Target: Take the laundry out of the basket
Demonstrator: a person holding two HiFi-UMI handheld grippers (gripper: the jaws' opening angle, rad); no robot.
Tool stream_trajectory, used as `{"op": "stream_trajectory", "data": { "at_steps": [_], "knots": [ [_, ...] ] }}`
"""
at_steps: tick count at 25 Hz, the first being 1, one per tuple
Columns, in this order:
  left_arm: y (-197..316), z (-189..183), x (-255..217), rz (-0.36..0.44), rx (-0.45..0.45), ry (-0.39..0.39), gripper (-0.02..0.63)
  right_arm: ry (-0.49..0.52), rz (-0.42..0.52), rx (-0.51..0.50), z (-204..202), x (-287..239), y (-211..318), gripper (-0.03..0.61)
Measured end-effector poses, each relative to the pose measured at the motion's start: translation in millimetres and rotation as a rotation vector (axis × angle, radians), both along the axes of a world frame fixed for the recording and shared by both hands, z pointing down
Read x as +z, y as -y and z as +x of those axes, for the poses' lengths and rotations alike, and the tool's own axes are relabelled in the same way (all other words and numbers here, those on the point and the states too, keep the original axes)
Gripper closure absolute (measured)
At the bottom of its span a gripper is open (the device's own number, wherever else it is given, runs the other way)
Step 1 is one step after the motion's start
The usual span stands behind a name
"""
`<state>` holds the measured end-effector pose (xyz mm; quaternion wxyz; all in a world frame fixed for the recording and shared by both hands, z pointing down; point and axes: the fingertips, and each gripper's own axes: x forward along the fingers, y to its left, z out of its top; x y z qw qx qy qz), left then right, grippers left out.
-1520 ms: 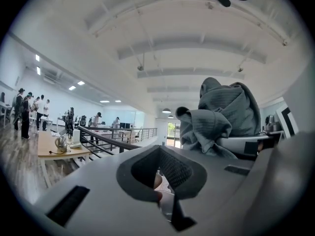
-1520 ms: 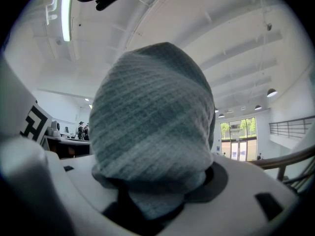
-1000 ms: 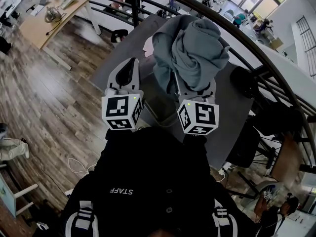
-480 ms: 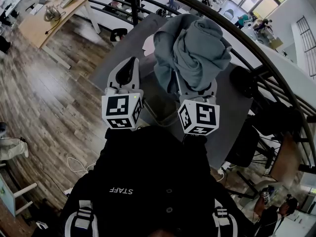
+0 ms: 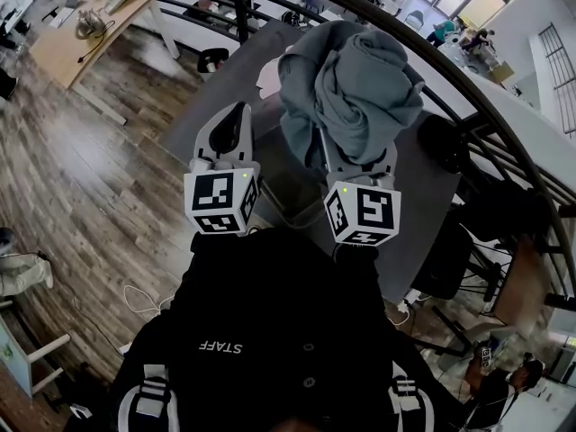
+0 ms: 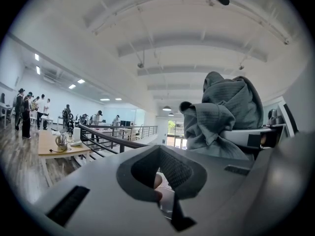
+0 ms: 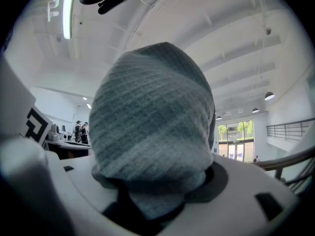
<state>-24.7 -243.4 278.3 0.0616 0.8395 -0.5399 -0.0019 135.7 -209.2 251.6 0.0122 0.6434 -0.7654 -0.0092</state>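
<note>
The right tongs are clamping down on the laundry, a bunched grey-blue ribbed garment. In the right gripper view the jaws are standing partly apart with the cloth wedged between them, and the fabric is bulging up over the jaws and filling most of that view. The left tongs are sitting closed and holding nothing; in the left gripper view the two jaws are meeting at their tips, and only a little of the scene is showing through the dark hollow between them. Both tongs are pointing level, side by side, with the left one just beside the garment and not touching it. The laundry is hanging in a loose heap at the tip of the right tongs, raised above the dark grey surface. The person's dark jacket is filling the lower part of the head view, and a wooden floor is showing on the left.
</note>
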Motion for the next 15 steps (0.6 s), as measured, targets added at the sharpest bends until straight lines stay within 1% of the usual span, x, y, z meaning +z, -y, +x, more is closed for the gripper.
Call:
{"op": "stream_trajectory", "data": {
  "at_steps": [3, 7, 15],
  "knots": [
    [1.9, -1.2, 0.8, -0.001, -0.003, 0.001, 0.614, -0.003, 0.001, 0.0, -0.9, 0.5, 1.1, 0.252],
    [2.6, 0.5, 2.6, -0.006, -0.003, 0.002, 0.614, -0.045, 0.009, 0.006, -3.5, 0.5, 1.4, 0.252],
    [7.2, -2.4, 5.6, -0.013, -0.011, 0.0, 0.614, -0.04, 0.011, -0.005, -7.3, 2.3, 5.9, 0.25]
  ]
}}
